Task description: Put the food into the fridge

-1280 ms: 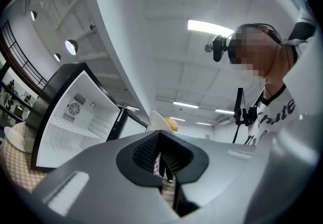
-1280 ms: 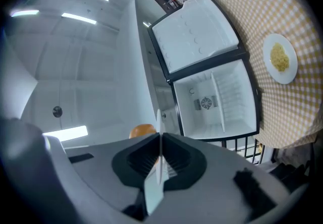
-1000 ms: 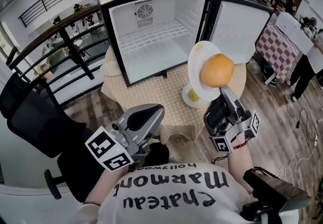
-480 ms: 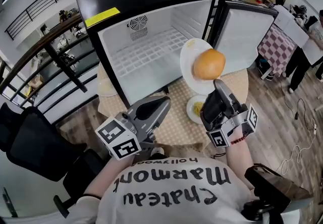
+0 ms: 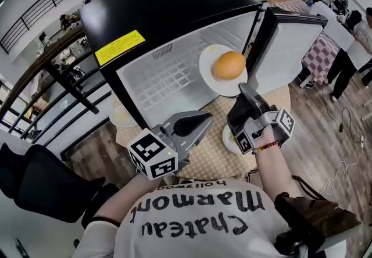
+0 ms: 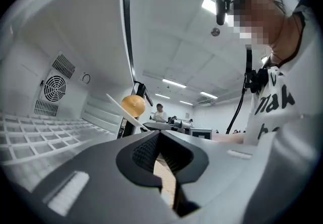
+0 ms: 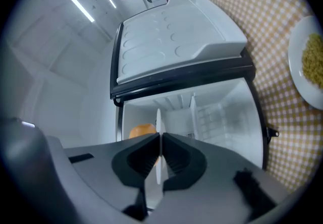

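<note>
My right gripper (image 5: 242,88) is shut on the rim of a white plate (image 5: 209,64) that carries an orange (image 5: 228,65). It holds the plate up in front of the open black fridge (image 5: 168,7), level with the white inside. In the right gripper view the plate (image 7: 159,117) shows edge-on between the pads, with the orange (image 7: 142,130) to its left. My left gripper (image 5: 204,118) hovers lower and to the left, shut and empty, pointing at the fridge. In the left gripper view its jaws (image 6: 159,134) meet; the orange (image 6: 133,105) hangs beyond them.
The fridge door (image 5: 288,47) stands open at the right. A second plate with yellow food (image 7: 310,61) lies on the checked tablecloth (image 5: 209,152) under my right gripper. Another small plate (image 5: 119,116) sits left of the fridge. Wire shelves (image 6: 30,127) line the inside.
The right gripper has carried the plate and orange up and left, closer to the fridge opening. The left gripper has come forward too, and the fridge now looms nearer.
</note>
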Motion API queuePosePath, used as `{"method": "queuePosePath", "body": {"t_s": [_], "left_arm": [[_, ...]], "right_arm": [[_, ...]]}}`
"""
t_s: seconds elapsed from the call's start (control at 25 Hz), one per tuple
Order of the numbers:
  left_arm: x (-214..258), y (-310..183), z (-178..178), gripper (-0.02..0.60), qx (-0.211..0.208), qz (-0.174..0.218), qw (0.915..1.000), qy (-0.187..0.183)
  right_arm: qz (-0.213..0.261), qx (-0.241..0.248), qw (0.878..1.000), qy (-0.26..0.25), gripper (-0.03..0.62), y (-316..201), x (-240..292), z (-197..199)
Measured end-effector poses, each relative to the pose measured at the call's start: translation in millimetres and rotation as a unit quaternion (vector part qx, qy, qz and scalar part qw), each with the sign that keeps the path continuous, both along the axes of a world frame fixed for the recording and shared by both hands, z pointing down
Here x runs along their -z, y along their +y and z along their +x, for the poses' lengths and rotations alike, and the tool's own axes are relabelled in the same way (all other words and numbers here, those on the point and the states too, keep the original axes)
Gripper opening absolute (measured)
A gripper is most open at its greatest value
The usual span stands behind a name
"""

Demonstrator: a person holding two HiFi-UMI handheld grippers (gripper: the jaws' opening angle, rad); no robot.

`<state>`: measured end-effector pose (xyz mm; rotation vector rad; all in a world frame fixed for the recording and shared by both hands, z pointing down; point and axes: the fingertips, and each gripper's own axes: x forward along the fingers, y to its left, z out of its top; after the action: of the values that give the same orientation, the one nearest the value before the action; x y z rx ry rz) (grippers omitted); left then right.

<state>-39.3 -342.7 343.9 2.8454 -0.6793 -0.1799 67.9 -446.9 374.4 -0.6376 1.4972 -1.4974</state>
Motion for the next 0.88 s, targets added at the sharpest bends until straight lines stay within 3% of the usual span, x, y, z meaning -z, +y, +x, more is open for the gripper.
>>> {"method": "queuePosePath", "body": {"t_s": [0.32,0.56,0.88], "left_arm": [[-6.6,-15.5,0.9,0.008,-0.012,-0.012,0.9999,-0.001],[-12.3,-17.9,-6.3,0.008,-0.014,-0.020,0.9997,-0.003],[-13.5,-19.7,-11.7,0.008,-0.004,-0.005,0.9998,-0.016]], "right_arm": [[-0.049,-0.062,0.995,0.059,0.026,-49.8,-28.4,-7.6],[-0.087,-0.072,0.989,0.101,0.026,-72.6,-43.0,-23.5],[-0.092,-0.085,0.980,0.157,0.026,-101.3,-44.8,-30.7]]}}
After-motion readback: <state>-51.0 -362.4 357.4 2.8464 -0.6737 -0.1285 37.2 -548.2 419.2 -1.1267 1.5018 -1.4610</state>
